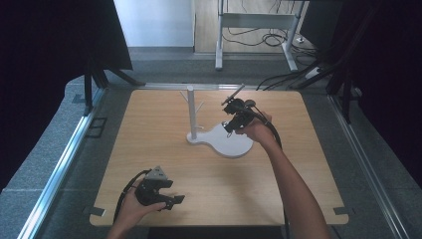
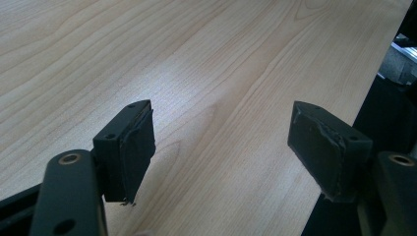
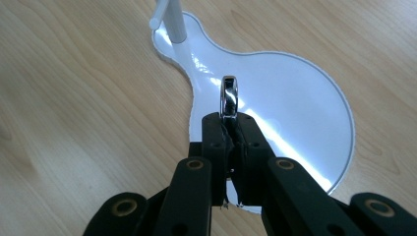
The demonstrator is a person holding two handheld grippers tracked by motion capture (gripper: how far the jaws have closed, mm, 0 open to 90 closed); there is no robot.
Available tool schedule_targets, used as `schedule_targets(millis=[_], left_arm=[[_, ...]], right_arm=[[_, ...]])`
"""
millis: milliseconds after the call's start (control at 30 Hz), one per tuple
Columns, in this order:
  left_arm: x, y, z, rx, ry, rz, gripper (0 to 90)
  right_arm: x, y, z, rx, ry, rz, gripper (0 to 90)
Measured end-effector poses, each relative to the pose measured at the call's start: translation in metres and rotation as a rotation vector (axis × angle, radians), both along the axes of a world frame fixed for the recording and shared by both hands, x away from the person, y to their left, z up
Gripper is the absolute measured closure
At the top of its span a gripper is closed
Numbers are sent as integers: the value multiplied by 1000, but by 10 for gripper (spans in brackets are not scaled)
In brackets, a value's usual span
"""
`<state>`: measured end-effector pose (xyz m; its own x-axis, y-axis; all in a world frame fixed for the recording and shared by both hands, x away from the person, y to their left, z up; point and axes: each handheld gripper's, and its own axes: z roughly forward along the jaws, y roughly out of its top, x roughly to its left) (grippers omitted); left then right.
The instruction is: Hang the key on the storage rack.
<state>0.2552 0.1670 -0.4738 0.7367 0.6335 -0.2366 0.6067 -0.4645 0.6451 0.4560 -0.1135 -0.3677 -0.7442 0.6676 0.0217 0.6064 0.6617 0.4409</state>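
Right now the right gripper (image 3: 229, 120) has its two black jaws pressed together on a small silver ring (image 3: 229, 96) — the polished band stands on edge, its lower part pinched between the pads and its upper arc rising clear above them. In the right gripper view the ring sits over the round, wide end of a white jewellery stand base (image 3: 295, 83), a flat glossy plate shaped like a keyhole; whether the ring touches the plate or is just above it I cannot tell. At the narrow end of that base a white post (image 3: 172, 22) rises, with a short peg branching off near the top of the frame.

From the high view the same stand (image 1: 224, 142) lies near the middle of the wooden table (image 1: 164, 164), its post (image 1: 191, 112) upright with small side branches, and the right gripper (image 1: 234, 119) is held over the base's round end, the hand behind it and the forearm coming in from the lower right.

Meanwhile the left gripper (image 1: 171, 200) rests low near the table's near left edge, well apart from the stand. Its jaws stand wide — the left gripper view shows its pads (image 2: 133, 152) far apart, with bare wood grain between them.
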Motion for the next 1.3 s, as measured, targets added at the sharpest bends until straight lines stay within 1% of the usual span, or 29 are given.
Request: schedule_targets(millis=[233,333,433,667,967,1200,1300], left_arm=[[0,2,1,-4,-3,3,263],[0,2,1,-5,-2,2,263],[0,2,1,-9,-4,3,263],[0,5,2,-13,-4,5,263],[0,3,1,-16,-1,2,263],[0,4,1,-22,3,4,263],[0,4,1,-23,5,4,263]], right_arm=[[9,8,2,-1,3,-3,847],[12,11,2,7,4,-4,847],[18,17,3,0,3,2,848],[27,26,4,-7,3,-4,847],[38,37,7,-3,3,-1,848],[44,43,9,-9,-3,-1,847],[46,44,10,-2,0,-5,847]])
